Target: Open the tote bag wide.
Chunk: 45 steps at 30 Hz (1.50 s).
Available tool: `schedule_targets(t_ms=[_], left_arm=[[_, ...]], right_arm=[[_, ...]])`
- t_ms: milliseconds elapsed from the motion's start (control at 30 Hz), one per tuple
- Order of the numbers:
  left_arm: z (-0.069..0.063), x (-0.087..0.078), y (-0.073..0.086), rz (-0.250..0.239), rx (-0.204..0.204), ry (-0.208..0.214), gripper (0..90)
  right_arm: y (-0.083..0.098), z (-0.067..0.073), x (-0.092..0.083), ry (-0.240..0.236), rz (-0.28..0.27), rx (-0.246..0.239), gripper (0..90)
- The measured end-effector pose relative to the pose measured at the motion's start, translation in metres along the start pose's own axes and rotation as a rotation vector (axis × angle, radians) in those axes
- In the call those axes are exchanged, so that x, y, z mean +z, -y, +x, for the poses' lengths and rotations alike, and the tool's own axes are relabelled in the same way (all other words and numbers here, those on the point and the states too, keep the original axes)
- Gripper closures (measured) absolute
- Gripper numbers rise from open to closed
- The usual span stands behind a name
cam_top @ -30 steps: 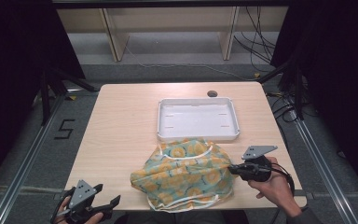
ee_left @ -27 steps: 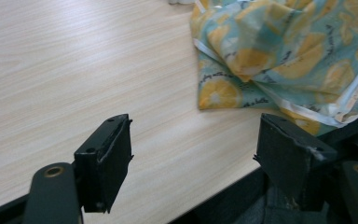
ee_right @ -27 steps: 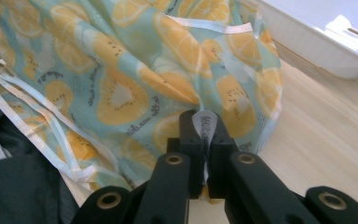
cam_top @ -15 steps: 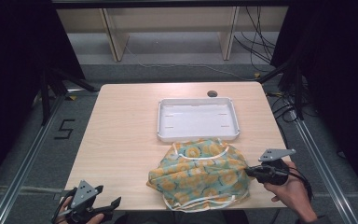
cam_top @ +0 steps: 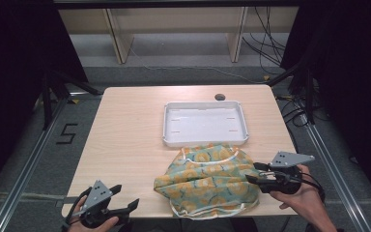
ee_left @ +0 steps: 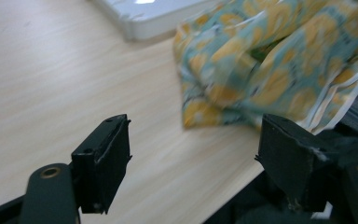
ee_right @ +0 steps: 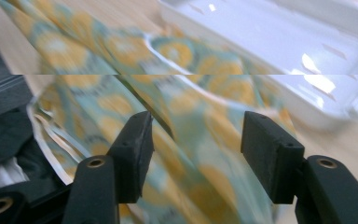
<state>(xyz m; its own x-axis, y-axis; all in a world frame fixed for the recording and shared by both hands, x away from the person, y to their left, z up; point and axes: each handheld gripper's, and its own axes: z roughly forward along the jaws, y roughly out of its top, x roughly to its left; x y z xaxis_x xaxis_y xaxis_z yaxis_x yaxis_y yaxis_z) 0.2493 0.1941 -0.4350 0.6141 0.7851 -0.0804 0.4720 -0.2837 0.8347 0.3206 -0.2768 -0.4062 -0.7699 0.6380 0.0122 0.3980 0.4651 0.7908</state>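
A teal cloth with yellow flowers and white trim [cam_top: 207,179] lies crumpled on the near half of the table, its far edge touching the white tray [cam_top: 166,126]. My right gripper [cam_top: 251,172] hovers at the cloth's right edge. Its jaws have just been opening and now stand apart, with cloth [ee_right: 191,102] beneath them and nothing pinched. My left gripper [cam_top: 127,195] is open at the table's front left edge, a short way left of the cloth. In the left gripper view the cloth [ee_left: 270,60] lies ahead of the empty left gripper [ee_left: 193,140].
The empty white tray [ee_right: 307,60] sits just past the cloth, right of the table's centre; its corner [ee_left: 154,18] shows beyond the left gripper. A dark round grommet [cam_top: 220,96] is near the table's far edge. Bare wood spreads across the table's left half.
The right gripper pulled the cloth to the right, then opened and let go of it, lifting slightly. The left gripper shifted a little to the right and up.
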Motion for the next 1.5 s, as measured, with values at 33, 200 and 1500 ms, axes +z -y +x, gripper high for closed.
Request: schedule_targets(t_ms=[33, 200, 1500], left_arm=[[-0.004, 0.004, -0.005, 0.002, 0.02, 0.018, 24.8], [-0.028, 0.026, -0.033, -0.007, 0.124, 0.09, 25.9], [-0.062, 0.105, -0.042, 0.225, 0.416, 0.291, 89.0]], right_arm=[[-0.005, 0.004, 0.002, -0.024, -0.005, 0.003, 44.6], [-0.02, 0.003, 0.021, -0.081, 0.01, -0.058, 43.9], [-0.089, 0.009, 0.142, -0.088, 0.263, -0.233, 90.0]])
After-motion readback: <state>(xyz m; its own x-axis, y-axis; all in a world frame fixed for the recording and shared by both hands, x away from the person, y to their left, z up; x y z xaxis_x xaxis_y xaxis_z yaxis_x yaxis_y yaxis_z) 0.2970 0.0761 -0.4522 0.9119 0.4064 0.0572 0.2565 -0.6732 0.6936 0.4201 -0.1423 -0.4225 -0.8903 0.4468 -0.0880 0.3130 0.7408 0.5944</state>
